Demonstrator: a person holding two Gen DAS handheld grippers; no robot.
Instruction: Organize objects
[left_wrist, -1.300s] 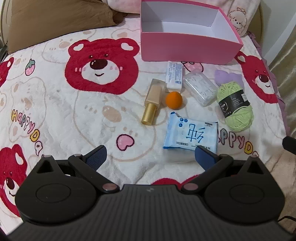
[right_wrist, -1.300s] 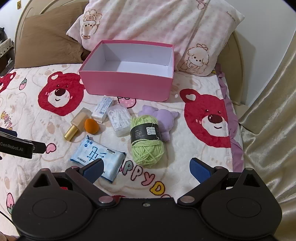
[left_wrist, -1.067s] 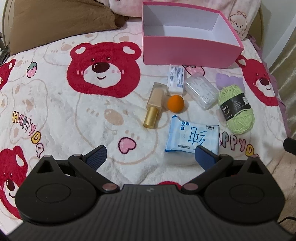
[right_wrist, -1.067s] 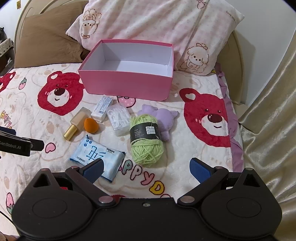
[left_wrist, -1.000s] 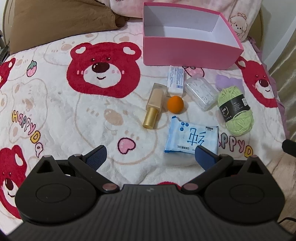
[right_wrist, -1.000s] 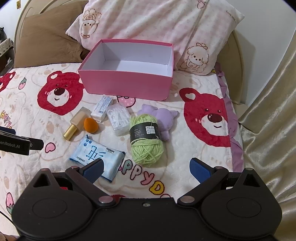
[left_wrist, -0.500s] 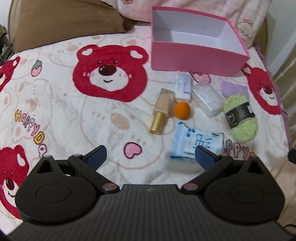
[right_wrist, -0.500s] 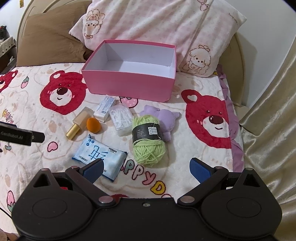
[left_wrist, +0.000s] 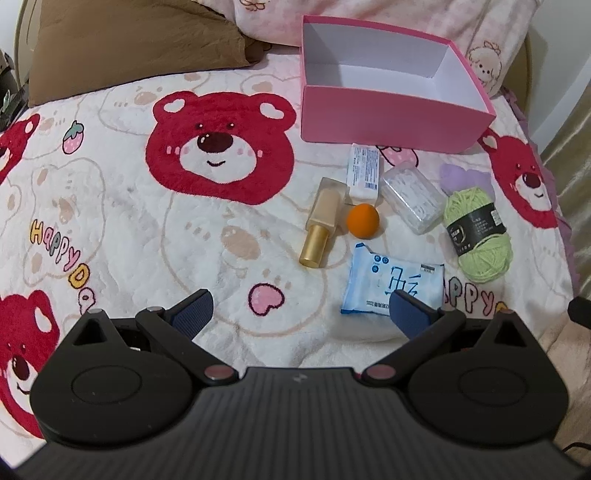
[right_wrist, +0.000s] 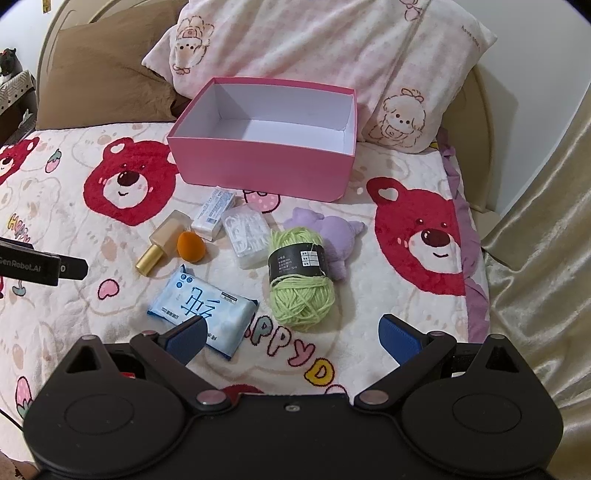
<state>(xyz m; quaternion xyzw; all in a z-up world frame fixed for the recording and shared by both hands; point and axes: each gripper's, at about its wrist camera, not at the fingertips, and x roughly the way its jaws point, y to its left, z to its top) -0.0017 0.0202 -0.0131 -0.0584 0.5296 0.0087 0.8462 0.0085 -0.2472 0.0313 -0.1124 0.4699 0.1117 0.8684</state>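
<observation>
An empty pink box (left_wrist: 388, 114) (right_wrist: 266, 173) stands at the back of the bed. In front of it lie a gold-capped bottle (left_wrist: 323, 221) (right_wrist: 164, 240), an orange sponge (left_wrist: 362, 220) (right_wrist: 191, 246), a white carton (left_wrist: 364, 170) (right_wrist: 214, 213), a clear case (left_wrist: 413, 200) (right_wrist: 246, 236), a blue wipes pack (left_wrist: 391, 286) (right_wrist: 201, 314), green yarn (left_wrist: 478, 232) (right_wrist: 300, 277) and a purple plush (left_wrist: 461, 177) (right_wrist: 332, 236). My left gripper (left_wrist: 299, 308) is open and empty, short of the wipes pack. My right gripper (right_wrist: 291, 338) is open and empty, short of the yarn.
The bed has a bear-print blanket (left_wrist: 147, 229) (right_wrist: 424, 295). A brown pillow (left_wrist: 125, 40) and a pink pillow (right_wrist: 332, 48) lie behind the box. A gold curtain (right_wrist: 543, 240) hangs at the bed's right edge. The left gripper's body (right_wrist: 40, 264) shows at the right wrist view's left edge.
Both grippers have drawn back a little and shifted, so the objects sit slightly farther up and to the right in view. Both stay open. No object has moved.
</observation>
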